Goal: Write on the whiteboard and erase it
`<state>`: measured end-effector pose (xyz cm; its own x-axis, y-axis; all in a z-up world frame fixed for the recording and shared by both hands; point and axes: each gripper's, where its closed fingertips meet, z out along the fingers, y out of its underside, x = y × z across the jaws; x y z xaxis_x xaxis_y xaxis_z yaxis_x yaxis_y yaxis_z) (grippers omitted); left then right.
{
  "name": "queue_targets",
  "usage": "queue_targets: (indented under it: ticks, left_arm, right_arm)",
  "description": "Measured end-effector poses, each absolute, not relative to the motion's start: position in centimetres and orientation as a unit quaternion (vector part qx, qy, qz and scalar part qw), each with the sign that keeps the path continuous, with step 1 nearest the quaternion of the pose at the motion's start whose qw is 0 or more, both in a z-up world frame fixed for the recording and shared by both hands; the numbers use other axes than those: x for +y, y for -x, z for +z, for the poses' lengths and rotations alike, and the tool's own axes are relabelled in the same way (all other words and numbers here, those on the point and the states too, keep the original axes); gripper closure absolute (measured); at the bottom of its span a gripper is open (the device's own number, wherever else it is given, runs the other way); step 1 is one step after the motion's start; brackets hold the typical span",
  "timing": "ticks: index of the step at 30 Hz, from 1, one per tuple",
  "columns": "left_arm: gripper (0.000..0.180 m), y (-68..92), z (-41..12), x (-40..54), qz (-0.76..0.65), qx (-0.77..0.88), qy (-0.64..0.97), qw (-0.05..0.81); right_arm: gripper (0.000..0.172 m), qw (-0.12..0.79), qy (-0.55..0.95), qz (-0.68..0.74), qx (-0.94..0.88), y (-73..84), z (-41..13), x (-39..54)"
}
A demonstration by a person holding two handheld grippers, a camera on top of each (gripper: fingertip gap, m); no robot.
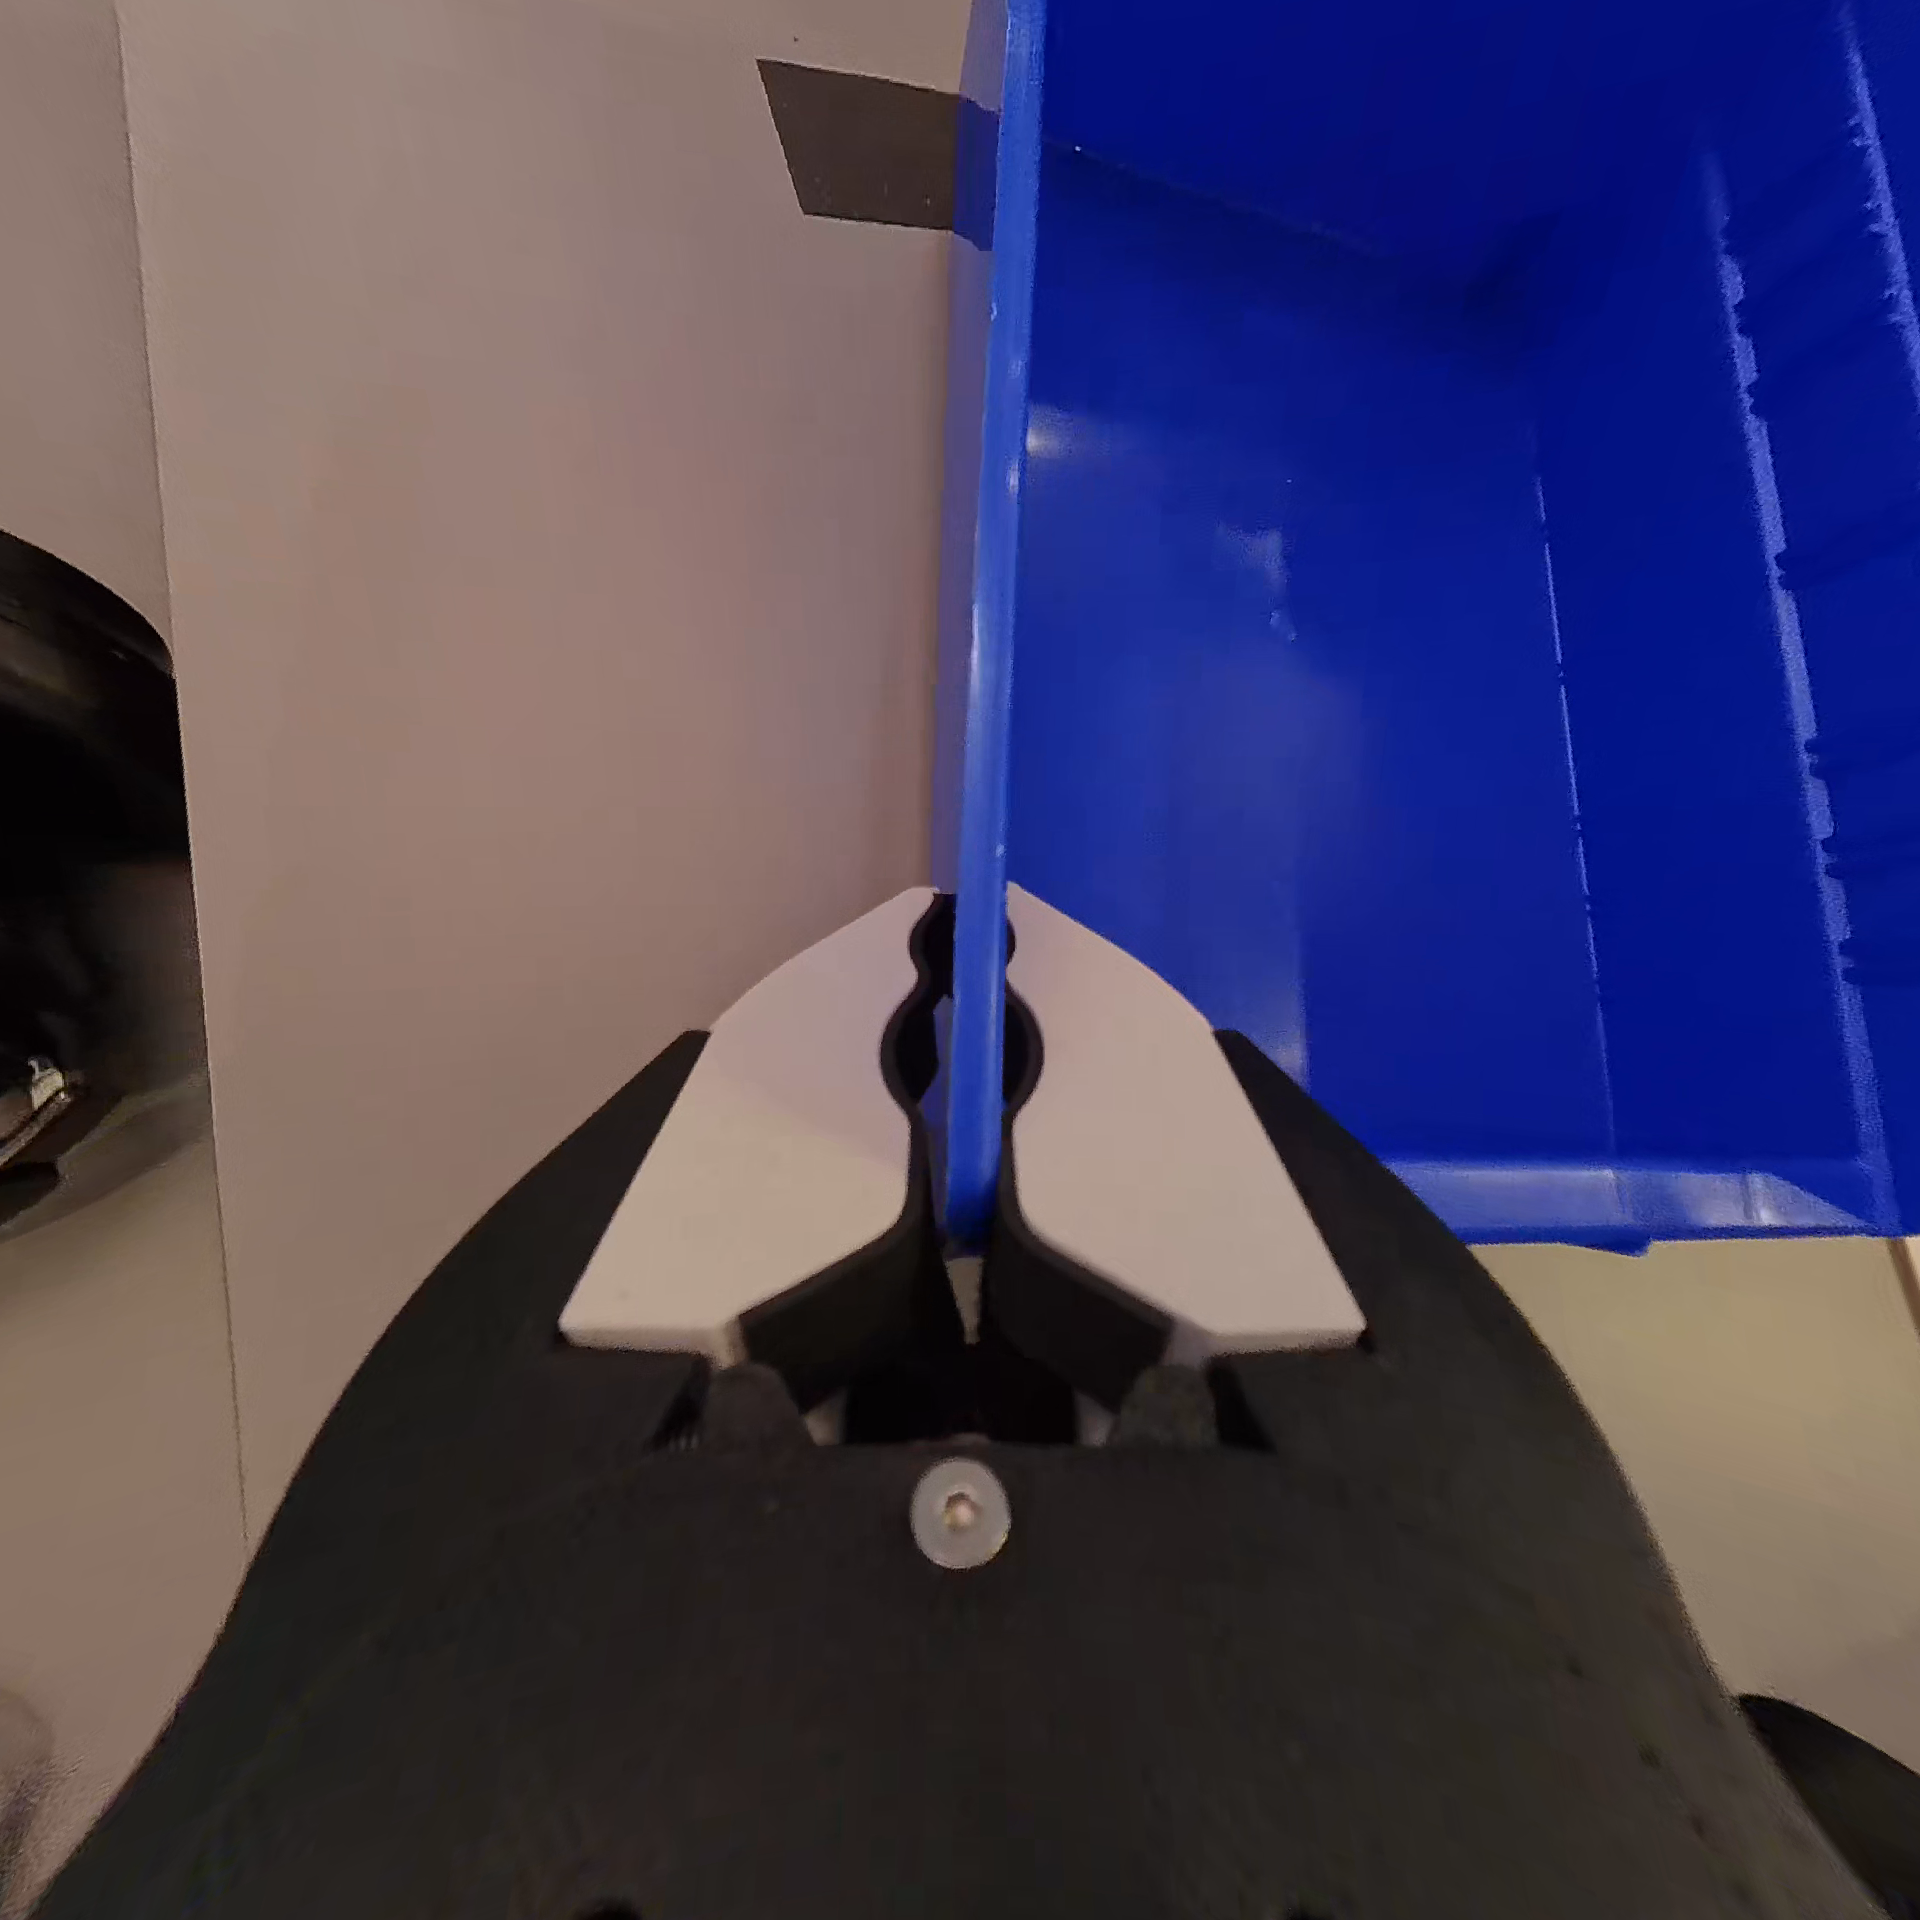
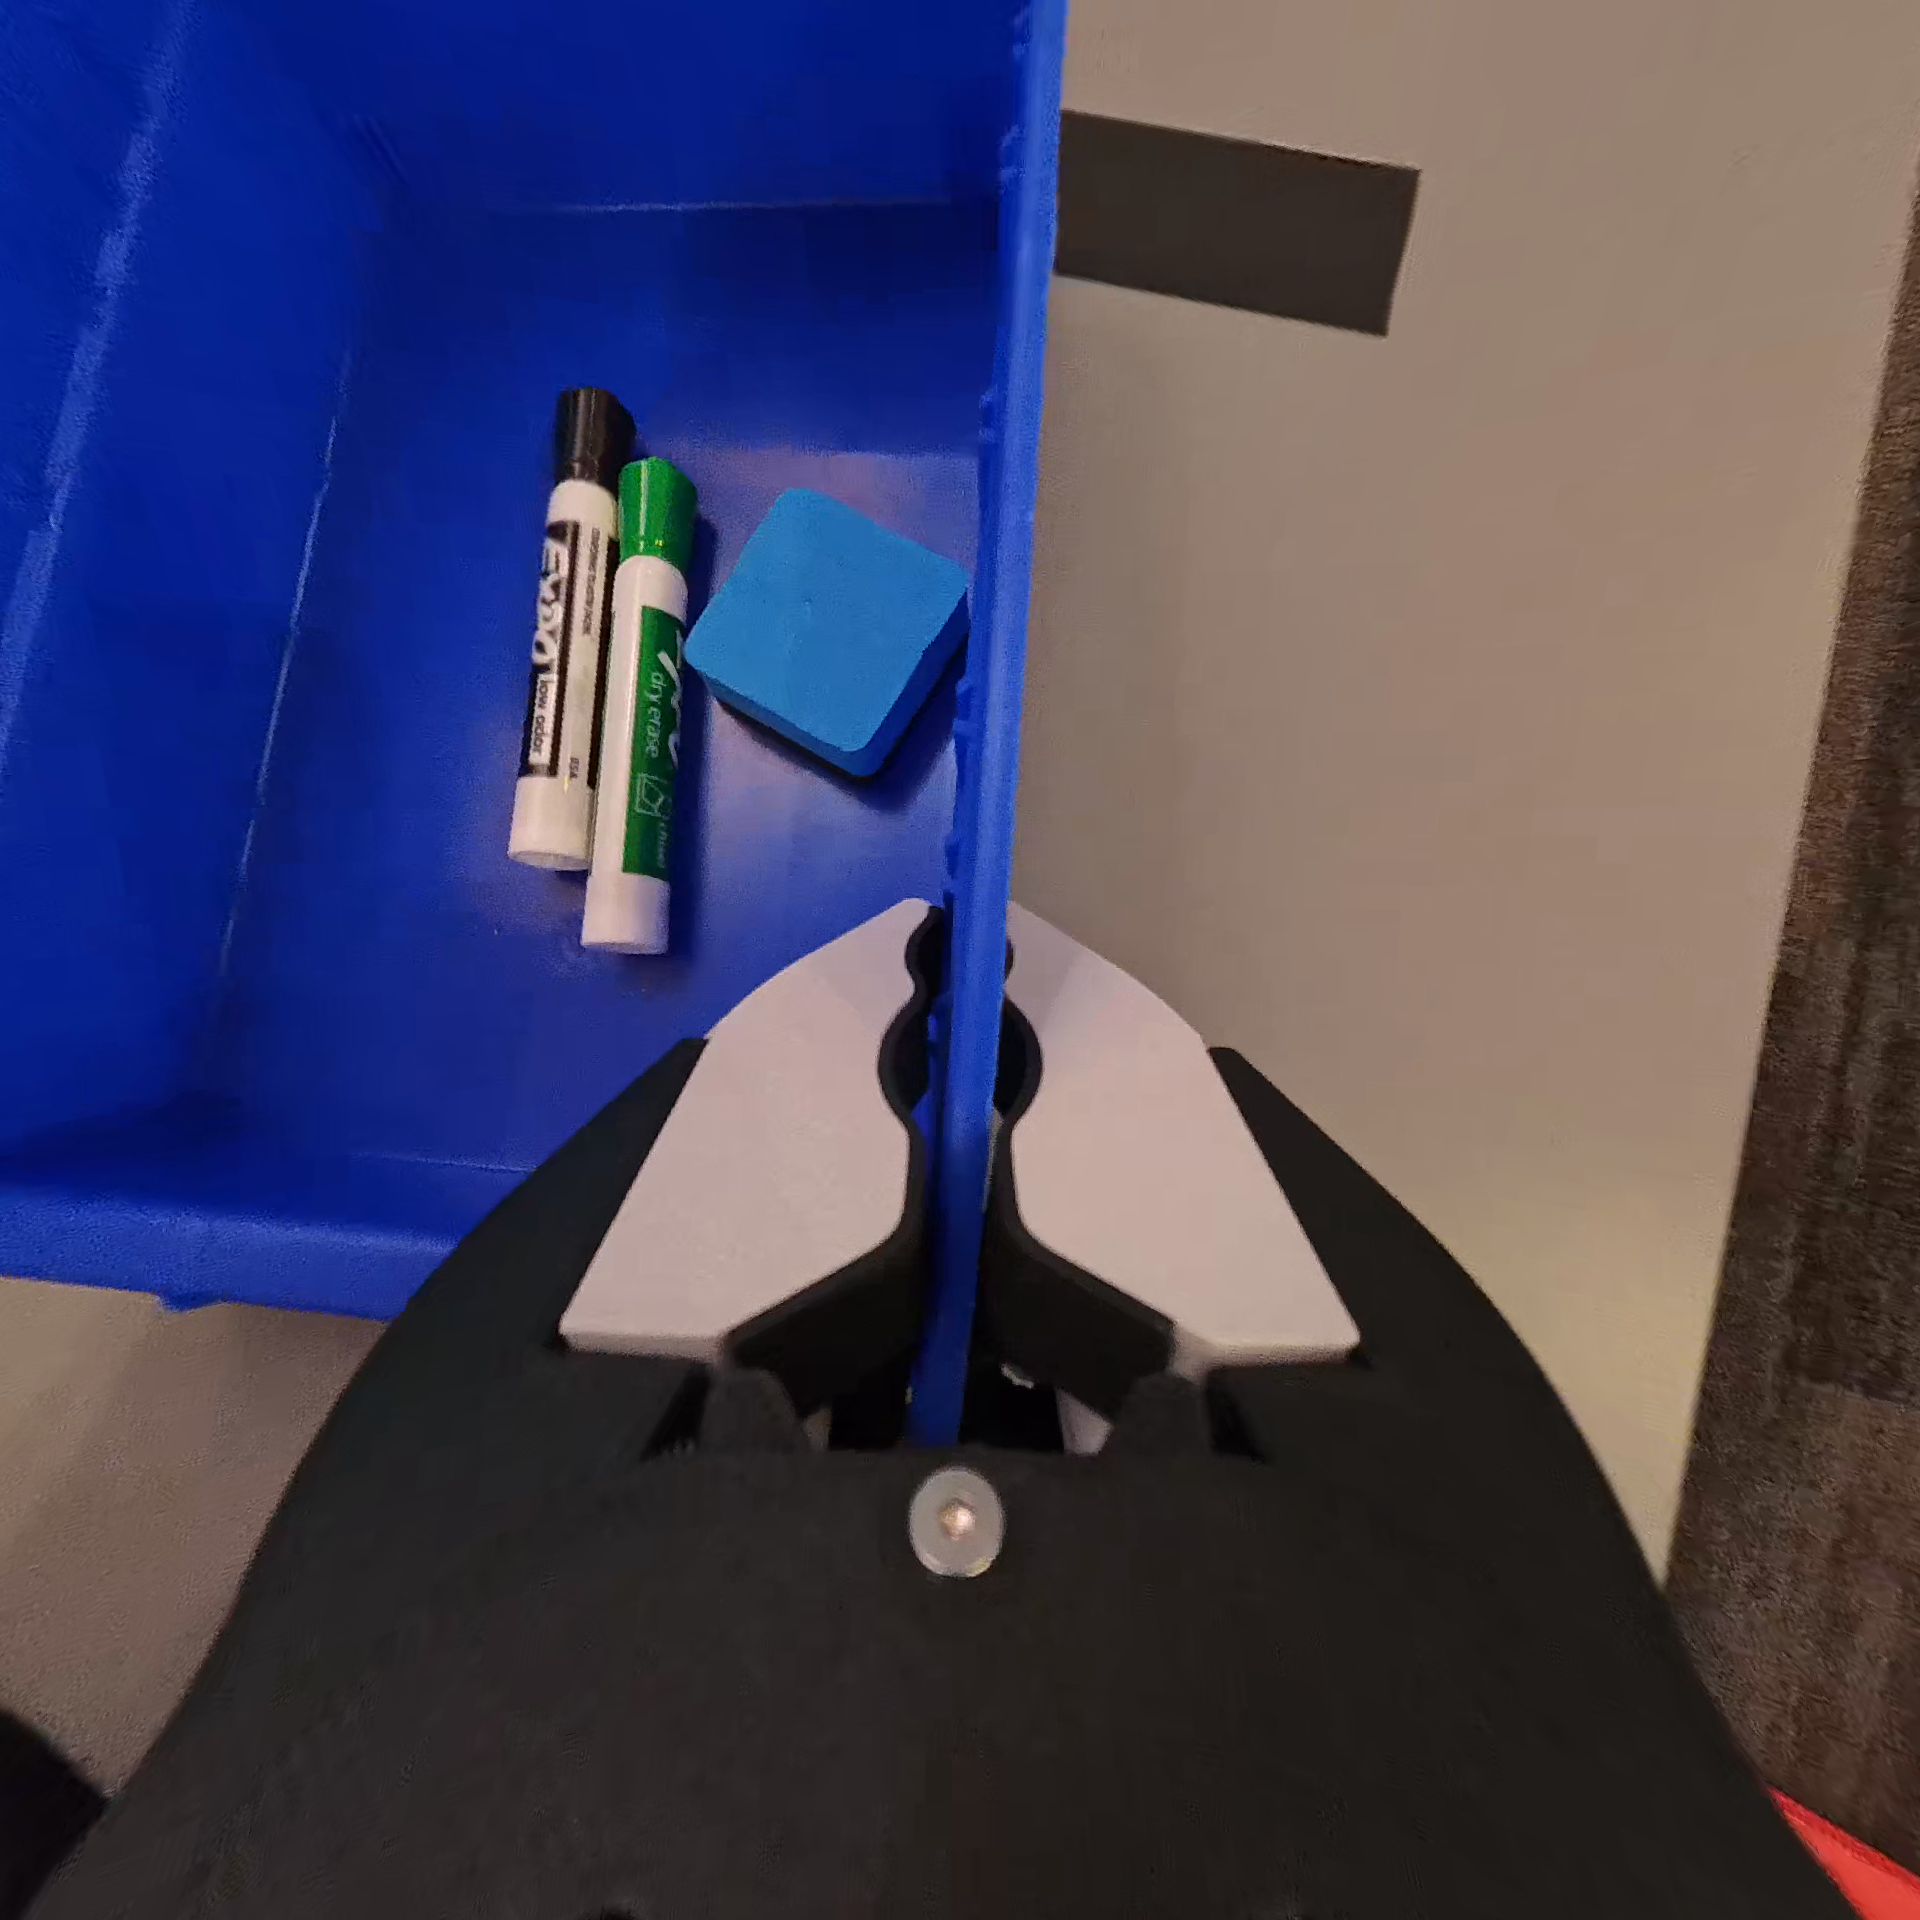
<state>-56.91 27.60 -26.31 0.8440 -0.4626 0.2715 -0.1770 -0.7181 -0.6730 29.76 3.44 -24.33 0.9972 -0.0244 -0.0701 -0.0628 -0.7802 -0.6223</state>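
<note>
A blue plastic bin [image 1: 1299, 727] fills the right of the left wrist view. My left gripper [image 1: 975, 914] is shut on its left side wall [image 1: 987, 623], with both pads pressed against the wall. In the right wrist view my right gripper [image 2: 961, 920] is shut on the bin's right side wall [image 2: 1003, 623]. On the bin floor [image 2: 312, 831] lie a black-capped marker [image 2: 566, 634], a green-capped marker [image 2: 639, 707] and a square blue eraser [image 2: 826, 634] close to the right wall. No whiteboard shows in either view.
The bin sits over a pale surface [image 1: 520, 623]. Strips of dark tape [image 1: 862, 145] [image 2: 1236, 223] lie on it at the bin's far corners. A dark object [image 1: 83, 883] is at the left edge. A dark textured surface [image 2: 1829, 935] runs along the right edge. One gripper's finger ends stand about 90 centimetres off the other's.
</note>
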Motion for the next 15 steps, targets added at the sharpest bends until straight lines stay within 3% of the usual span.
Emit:
queue_targets:
  ticks: [15]
  left_arm:
    - [0.176,58.8,-24.4,21.4,-0.247,0.149,0.887,0.361]
  right_arm:
    - [0.167,0.349,0.936,0.045,-0.025,-21.7,-23.6,-2.7]
